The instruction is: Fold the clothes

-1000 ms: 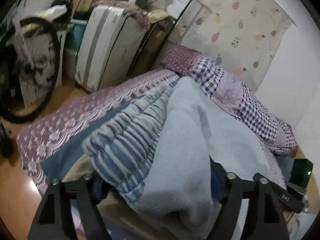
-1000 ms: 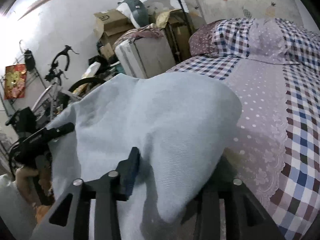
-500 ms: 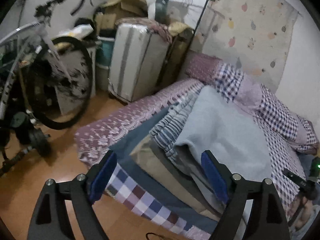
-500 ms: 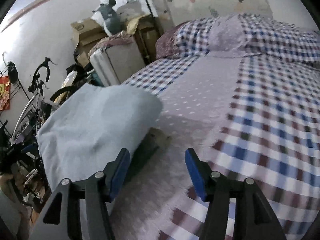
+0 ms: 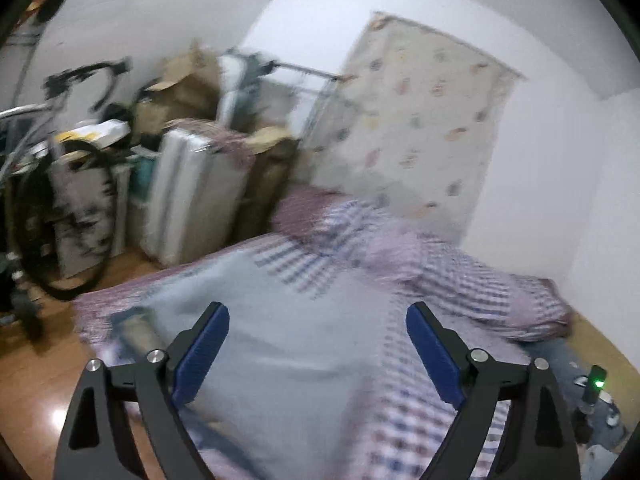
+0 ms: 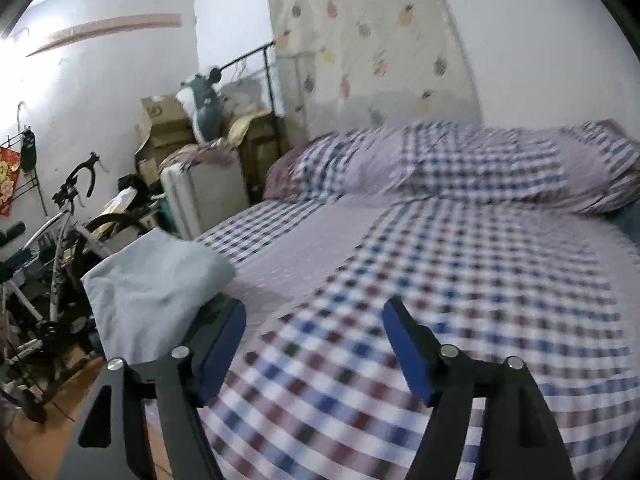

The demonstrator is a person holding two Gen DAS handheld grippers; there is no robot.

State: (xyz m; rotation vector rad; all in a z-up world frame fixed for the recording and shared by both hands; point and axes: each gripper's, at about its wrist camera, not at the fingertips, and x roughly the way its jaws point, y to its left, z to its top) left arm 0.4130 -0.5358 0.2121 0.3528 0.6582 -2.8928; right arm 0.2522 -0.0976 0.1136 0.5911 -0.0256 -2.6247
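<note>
We are holding two grippers over one bed (image 6: 500, 280), and both are empty. The left gripper (image 5: 318, 346) is hanging with its jaws wide apart, its two blue pads (image 5: 202, 354) spread over one pale blue-grey folded garment (image 5: 288, 320), which is lying on the near left part of the bed. The right gripper (image 6: 314, 346) is likewise standing with jaws apart, above the checked bedcover, touching nothing.

From the right wrist view, the folded garment (image 6: 156, 280) is resting at the bed's left edge, just beside the right gripper's left finger. The left wrist view is blurring badly, so we cannot be sure whether further clothes are lying under the garment; a darker edge is showing at its left side.

At the head of the bed we are counting two checked pillows (image 6: 460, 168), side by side. Beyond the bed's left side, one bicycle (image 6: 68, 240) is standing on the wooden floor (image 5: 44, 384), one pale suitcase (image 5: 192, 200) is standing upright against cardboard boxes (image 6: 164, 128), and one fruit-print curtain (image 6: 372, 40) is hanging on the far wall.
</note>
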